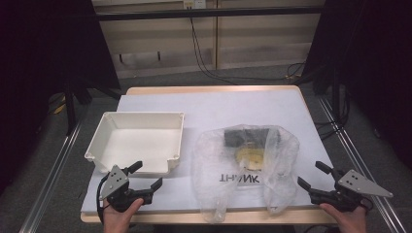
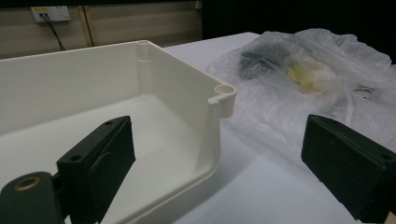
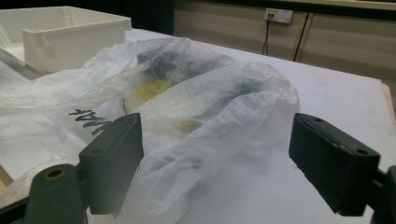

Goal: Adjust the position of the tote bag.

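Observation:
A crumpled clear plastic bag [image 1: 245, 167] with black lettering lies on the white table [image 1: 214, 104], with dark and yellow items inside it [image 1: 248, 154]. An empty white bin [image 1: 138, 141] stands to its left. My left gripper [image 1: 145, 175] is open at the bin's near right corner [image 2: 223, 95], nothing between its jaws. My right gripper [image 1: 316, 175] is open just right of the bag [image 3: 201, 116], jaws spread toward the bag's near edge without touching it. The bag [image 2: 303, 79] also lies right of the bin in the left gripper view.
A black frame bar and dark curtains bound the back and sides. Cables run on the floor beyond the table. A wall socket [image 3: 278, 15] sits on the far panel. Metal rails flank the table on both sides.

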Demonstrator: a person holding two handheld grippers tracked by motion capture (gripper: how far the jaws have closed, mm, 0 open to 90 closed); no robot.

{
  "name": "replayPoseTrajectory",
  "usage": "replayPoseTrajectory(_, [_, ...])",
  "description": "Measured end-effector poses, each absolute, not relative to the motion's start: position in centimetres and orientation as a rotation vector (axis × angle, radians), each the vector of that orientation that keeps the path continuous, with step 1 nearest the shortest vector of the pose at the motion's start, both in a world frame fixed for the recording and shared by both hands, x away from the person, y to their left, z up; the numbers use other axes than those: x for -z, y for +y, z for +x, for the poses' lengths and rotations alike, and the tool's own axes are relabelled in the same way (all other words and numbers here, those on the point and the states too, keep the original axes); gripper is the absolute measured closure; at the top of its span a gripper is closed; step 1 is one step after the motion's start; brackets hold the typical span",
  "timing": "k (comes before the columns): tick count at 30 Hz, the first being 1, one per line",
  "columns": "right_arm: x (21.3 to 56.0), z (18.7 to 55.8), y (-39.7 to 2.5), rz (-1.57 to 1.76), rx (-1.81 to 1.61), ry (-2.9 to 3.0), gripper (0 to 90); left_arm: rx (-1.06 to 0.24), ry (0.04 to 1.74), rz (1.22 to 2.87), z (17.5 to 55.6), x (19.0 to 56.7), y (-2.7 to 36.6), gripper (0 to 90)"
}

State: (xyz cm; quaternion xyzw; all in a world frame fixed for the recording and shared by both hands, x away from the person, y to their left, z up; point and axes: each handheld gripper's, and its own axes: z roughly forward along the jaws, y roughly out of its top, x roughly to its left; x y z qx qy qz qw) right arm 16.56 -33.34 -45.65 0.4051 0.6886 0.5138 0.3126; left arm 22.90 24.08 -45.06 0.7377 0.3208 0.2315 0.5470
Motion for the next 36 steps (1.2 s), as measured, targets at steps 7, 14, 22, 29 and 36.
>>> replayPoseTrajectory(7, [45.7,16.6,-33.2,1.075,-1.358,1.870,23.9,-0.525,0.731,1.789,23.0,45.2,23.6,7.2])
replayPoseTrajectory(14, [45.7,16.7,-33.0,1.083,-1.360,1.936,31.6,-0.497,0.695,1.800,22.8,45.2,23.1,9.5])
replayPoseTrajectory(22, [45.6,16.6,-32.0,1.051,-1.402,2.075,46.5,-0.478,0.631,1.843,22.1,44.9,22.0,22.2])
replayPoseTrajectory(29, [45.7,16.6,-30.6,0.994,-1.409,2.216,56.3,-0.406,0.557,1.893,21.4,44.7,20.8,33.4])
replayPoseTrajectory(36, [45.9,16.5,-29.0,0.920,-1.401,2.328,57.7,-0.331,0.510,1.936,20.7,44.7,19.3,41.1])
